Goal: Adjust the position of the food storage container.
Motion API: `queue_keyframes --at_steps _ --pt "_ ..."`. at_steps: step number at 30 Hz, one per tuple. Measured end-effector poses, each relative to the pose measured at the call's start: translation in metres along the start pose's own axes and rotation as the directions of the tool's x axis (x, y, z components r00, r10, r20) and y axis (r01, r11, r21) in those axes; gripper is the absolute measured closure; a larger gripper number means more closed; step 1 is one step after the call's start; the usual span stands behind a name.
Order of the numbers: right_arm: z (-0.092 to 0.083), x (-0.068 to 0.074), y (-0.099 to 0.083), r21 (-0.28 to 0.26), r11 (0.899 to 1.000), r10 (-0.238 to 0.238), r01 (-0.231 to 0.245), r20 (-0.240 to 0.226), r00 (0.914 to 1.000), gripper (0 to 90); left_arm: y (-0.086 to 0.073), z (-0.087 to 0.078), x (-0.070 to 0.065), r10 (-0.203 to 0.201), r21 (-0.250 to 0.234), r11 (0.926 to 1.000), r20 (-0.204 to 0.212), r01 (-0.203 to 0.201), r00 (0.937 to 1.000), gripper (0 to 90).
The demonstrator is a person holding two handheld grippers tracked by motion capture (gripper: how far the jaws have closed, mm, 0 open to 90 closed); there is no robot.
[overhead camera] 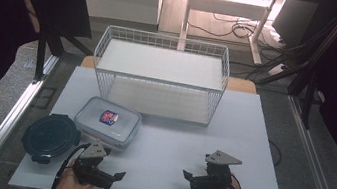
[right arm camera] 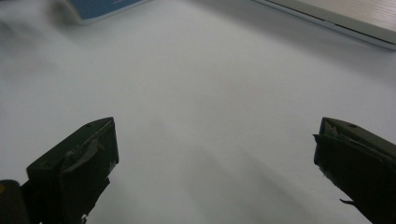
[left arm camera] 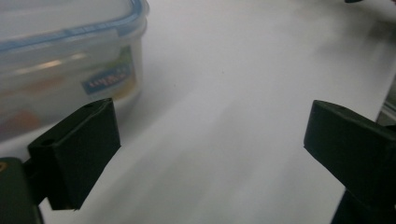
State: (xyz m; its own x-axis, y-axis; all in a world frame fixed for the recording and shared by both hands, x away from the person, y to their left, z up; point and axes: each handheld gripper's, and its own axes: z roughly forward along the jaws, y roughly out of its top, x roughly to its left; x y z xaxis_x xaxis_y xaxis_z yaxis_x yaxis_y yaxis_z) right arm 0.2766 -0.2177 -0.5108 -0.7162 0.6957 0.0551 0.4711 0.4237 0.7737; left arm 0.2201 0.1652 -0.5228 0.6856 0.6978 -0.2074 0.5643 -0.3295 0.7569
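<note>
A clear rectangular food box [overhead camera: 108, 121] with a blue-rimmed lid and a small label lies on the white table mat [overhead camera: 169, 140], left of centre. Beside it, at the mat's left edge, sits a round dark container [overhead camera: 50, 136]. A white wire basket shelf [overhead camera: 160, 73] stands at the back of the mat. My left gripper [overhead camera: 116, 175] rests near the front edge, just below the food box, jaws wide apart and empty; its own view has the box [left arm camera: 65, 60] close at upper left. My right gripper [overhead camera: 188, 175] rests at front right, open, with bare mat [right arm camera: 210, 116] between its jaws.
Metal rails [overhead camera: 11, 116] run along both sides of the table. Dark frame struts stand at the back corners. Cables lie on the floor behind the wire basket.
</note>
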Motion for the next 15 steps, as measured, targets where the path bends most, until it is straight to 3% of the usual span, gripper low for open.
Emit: queue_keyframes --at_steps 3,7,12,15 --pt "0.0001 -0.0028 -0.0009 -0.006 1.0 0.012 -0.012 -0.003 0.9999 0.0 -0.0003 0.0006 0.0003 -0.005 0.001 1.0 0.014 0.005 0.9999 2.0" --pt "0.0006 -0.0044 -0.0019 -0.02 1.0 0.014 -0.014 -0.006 0.9999 0.0 0.0007 -0.0009 -0.0004 0.008 -0.015 0.9999 -0.007 -0.008 0.9999 0.7" --pt "0.0024 -0.0038 -0.0024 -0.011 1.0 -0.001 0.001 0.004 1.0 0.0 0.0013 0.0004 0.0034 -0.027 -0.012 0.9996 0.0 0.027 0.9996 1.2" --pt "0.0027 -0.0043 -0.0025 -0.01 1.0 -0.004 0.004 0.013 0.9999 0.0 0.002 -0.0001 0.0031 -0.025 -0.01 0.9996 -0.013 0.025 0.9996 3.6"
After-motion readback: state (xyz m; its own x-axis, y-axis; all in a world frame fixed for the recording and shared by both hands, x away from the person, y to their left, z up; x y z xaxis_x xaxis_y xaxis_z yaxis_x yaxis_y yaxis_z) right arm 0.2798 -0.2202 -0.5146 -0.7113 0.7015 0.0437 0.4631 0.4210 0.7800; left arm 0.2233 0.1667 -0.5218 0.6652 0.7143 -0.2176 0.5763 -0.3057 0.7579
